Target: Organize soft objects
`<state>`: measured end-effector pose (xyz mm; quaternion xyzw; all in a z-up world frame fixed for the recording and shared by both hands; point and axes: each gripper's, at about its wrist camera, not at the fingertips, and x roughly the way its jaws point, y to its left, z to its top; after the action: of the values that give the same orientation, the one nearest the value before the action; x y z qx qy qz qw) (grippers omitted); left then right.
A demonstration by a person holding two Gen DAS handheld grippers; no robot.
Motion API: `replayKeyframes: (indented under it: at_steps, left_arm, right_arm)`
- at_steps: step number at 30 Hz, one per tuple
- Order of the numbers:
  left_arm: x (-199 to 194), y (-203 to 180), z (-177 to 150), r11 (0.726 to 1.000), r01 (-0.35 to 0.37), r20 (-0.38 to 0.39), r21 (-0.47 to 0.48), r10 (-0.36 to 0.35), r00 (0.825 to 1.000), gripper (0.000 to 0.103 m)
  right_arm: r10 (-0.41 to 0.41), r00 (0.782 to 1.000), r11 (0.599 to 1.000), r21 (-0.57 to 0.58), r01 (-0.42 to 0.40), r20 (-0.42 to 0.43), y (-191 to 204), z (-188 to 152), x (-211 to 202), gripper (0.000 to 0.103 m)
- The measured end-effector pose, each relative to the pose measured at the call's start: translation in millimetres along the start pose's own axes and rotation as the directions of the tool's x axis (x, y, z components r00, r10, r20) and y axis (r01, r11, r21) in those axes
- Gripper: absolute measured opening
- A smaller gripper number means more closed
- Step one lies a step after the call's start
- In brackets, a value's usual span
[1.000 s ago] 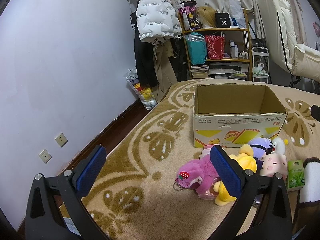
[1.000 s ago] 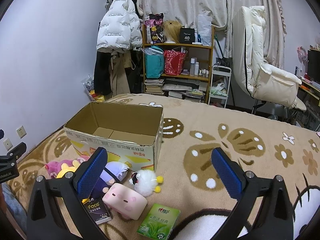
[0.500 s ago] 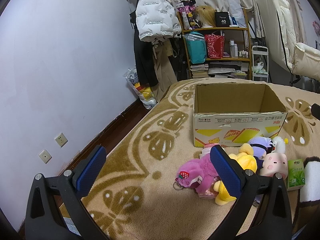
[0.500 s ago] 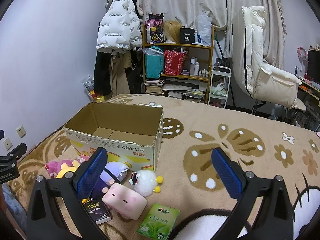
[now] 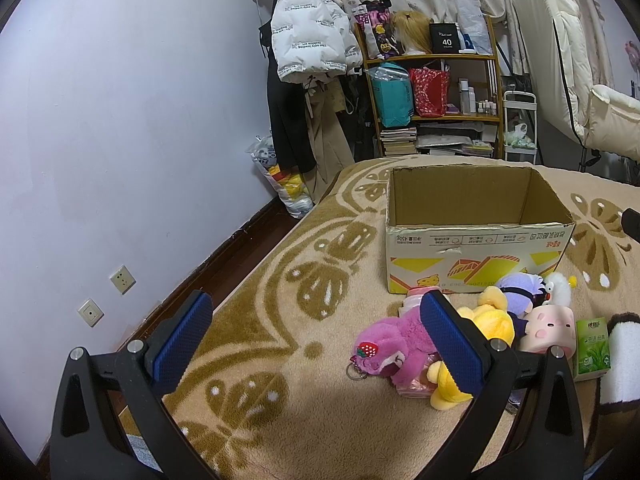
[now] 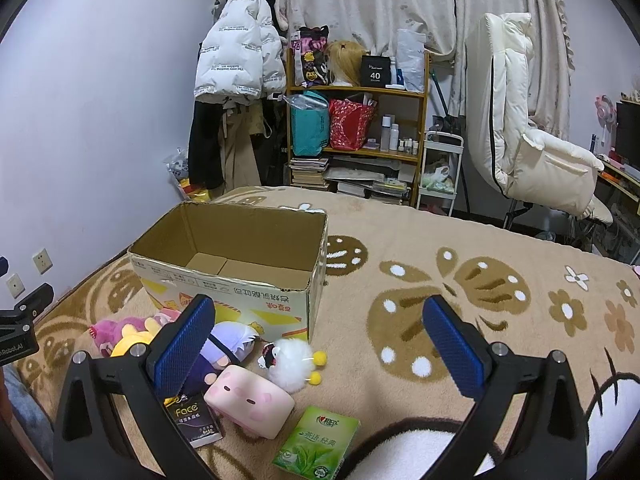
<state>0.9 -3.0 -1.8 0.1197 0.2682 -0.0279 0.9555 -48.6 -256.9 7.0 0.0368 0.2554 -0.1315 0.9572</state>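
An open, empty cardboard box (image 5: 476, 236) stands on the patterned blanket; it also shows in the right wrist view (image 6: 232, 276). In front of it lies a heap of soft toys: a pink plush (image 5: 394, 350), a yellow plush (image 5: 488, 322), a purple-haired doll (image 6: 230, 346), a white fluffy toy (image 6: 290, 364) and a pink pig cushion (image 6: 248, 400). My left gripper (image 5: 312, 336) is open and empty, just left of the pink plush. My right gripper (image 6: 320, 346) is open and empty above the toys.
A green tissue pack (image 6: 318, 442) and a black Face pack (image 6: 194, 420) lie by the toys. A white-and-brown plush shape (image 6: 404, 456) lies at the near edge. Shelves (image 6: 356, 128), hanging coats (image 6: 236, 60) and a cream chair (image 6: 524, 132) stand beyond the bed.
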Motion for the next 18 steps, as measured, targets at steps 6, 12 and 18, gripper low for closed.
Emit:
replayKeyframes:
  at_steps: [6, 12, 18]
  left_arm:
    - [0.1, -0.2, 0.1, 1.000, 0.000, -0.001, 0.001, 0.000, 1.000, 0.103]
    - [1.4, -1.5, -4.4, 1.000, 0.002, -0.004, 0.006, -0.002, 1.000, 0.103]
    - [1.9, -1.8, -5.1, 1.000, 0.002, -0.005, 0.006, -0.002, 1.000, 0.103]
  right_arm:
    - [0.001, 1.000, 1.000, -0.001, -0.001, 0.000, -0.7, 0.6, 0.1, 0.103]
    - [0.001, 1.000, 1.000, -0.001, -0.001, -0.001, -0.2, 0.4, 0.2, 0.103]
    - [0.001, 1.000, 1.000, -0.003, -0.001, -0.001, 0.8, 0.1, 0.4, 0.103]
